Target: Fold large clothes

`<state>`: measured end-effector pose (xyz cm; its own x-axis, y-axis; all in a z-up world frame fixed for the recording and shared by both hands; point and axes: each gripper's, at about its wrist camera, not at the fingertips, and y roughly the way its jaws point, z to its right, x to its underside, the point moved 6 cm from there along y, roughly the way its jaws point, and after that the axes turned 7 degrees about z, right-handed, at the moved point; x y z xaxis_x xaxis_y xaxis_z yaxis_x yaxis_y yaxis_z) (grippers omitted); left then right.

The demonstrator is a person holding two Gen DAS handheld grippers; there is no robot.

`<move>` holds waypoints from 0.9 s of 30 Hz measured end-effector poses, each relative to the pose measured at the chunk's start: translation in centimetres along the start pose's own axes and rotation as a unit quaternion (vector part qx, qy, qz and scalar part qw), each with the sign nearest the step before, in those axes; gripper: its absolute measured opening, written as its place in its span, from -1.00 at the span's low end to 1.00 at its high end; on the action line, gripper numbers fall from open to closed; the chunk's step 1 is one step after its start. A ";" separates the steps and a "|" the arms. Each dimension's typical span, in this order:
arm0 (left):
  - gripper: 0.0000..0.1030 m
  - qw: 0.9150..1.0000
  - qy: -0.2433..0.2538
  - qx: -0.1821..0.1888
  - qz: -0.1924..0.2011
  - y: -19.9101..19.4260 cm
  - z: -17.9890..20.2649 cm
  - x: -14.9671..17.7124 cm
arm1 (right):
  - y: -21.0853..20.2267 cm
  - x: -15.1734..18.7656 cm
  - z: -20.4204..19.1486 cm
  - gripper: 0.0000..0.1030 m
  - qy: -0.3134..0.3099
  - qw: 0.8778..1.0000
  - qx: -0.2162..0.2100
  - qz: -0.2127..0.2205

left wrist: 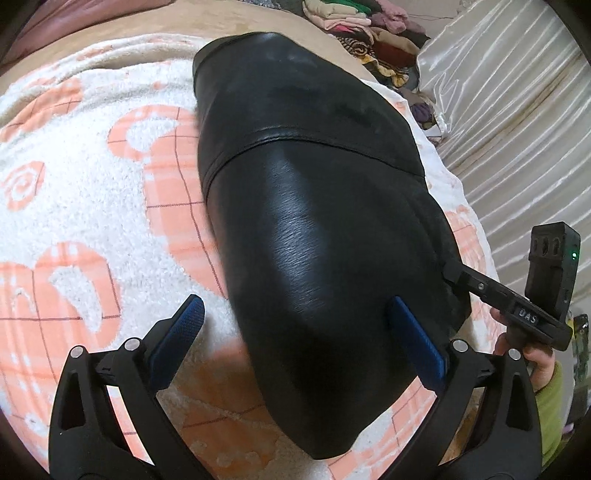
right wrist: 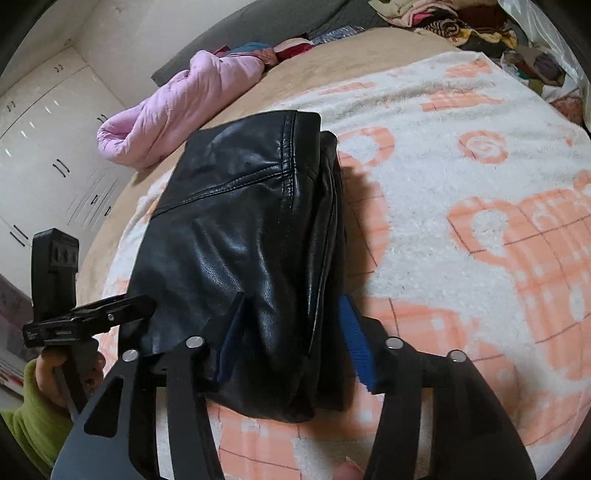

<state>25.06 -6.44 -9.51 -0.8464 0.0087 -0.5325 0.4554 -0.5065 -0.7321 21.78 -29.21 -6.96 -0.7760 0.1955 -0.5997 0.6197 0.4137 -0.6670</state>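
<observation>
A folded black leather jacket [left wrist: 317, 206] lies on a white and orange blanket [left wrist: 92, 192]. My left gripper [left wrist: 294, 308] is open wide over its near end; the right pad rests on the leather and the left pad hangs over the blanket. In the right wrist view a raised fold along the jacket [right wrist: 236, 221] edge sits between the blue pads of my right gripper [right wrist: 291, 314], and the left pad dents the leather. That right gripper [left wrist: 450, 273] touches the jacket's right edge in the left wrist view. My left gripper [right wrist: 147, 304] shows at the jacket's left side.
A pink quilted garment [right wrist: 166, 110] lies at the blanket's far left edge. A heap of mixed clothes [left wrist: 369, 33] sits at the far end of the bed. Cream satin fabric [left wrist: 517, 129] runs along the right. White cupboards [right wrist: 48, 147] stand beyond the bed.
</observation>
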 end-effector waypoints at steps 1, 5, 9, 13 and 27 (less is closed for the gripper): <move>0.82 1.000 0.002 -0.002 0.001 -0.1 0.0 -0.1 | -0.3 0.0 0.0 0.03 0.001 1.000 -0.001 0.003; 0.82 1.000 0.009 -0.011 0.005 -0.4 0.4 -0.6 | -1.0 -0.1 -0.2 0.52 0.002 1.000 0.003 0.006; 0.82 0.999 0.029 -0.023 0.014 -0.9 0.9 -1.1 | -1.6 -0.3 0.3 0.77 0.015 1.000 -0.011 0.010; 0.82 0.999 0.039 -0.031 0.015 -0.7 1.3 -1.1 | -1.4 -0.4 0.8 0.78 0.041 0.999 -0.022 0.007; 0.82 0.999 0.033 -0.019 0.000 1.4 1.6 -0.5 | 2.8 1.4 -0.2 0.85 0.024 0.996 -0.044 -0.069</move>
<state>25.64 -8.53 -9.60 -0.8269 0.0651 -0.5586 0.4674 -0.4729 -0.7470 22.45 -27.62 -9.56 -0.8589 0.1734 -0.4820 0.4961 0.5157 -0.6985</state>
